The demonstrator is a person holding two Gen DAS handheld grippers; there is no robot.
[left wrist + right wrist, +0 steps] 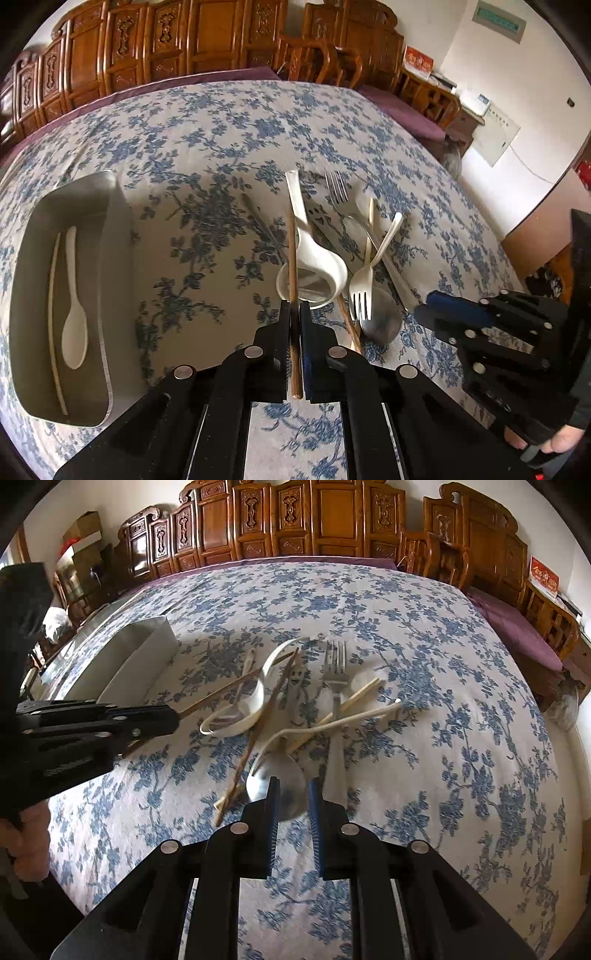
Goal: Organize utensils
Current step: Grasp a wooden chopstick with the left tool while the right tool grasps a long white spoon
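Note:
My left gripper [294, 314] is shut on a brown chopstick [293, 258] and holds it above the pile; it also shows in the right wrist view [173, 716]. The pile holds a white ceramic spoon [314, 266], a white plastic fork [364, 288], a metal fork [338, 192], a metal spoon [382, 321] and more chopsticks [255, 734]. My right gripper [293, 794] is open just above the metal spoon's bowl [280, 779]. A metal tray [110, 258] at the left holds a white plastic spoon [74, 314] and a pale chopstick [53, 314].
The flowered tablecloth [184, 147] covers the table. Carved wooden furniture [166, 37] lines the far side, with chairs [443, 557] at the back right. The tray shows in the right wrist view [140, 657] at the left.

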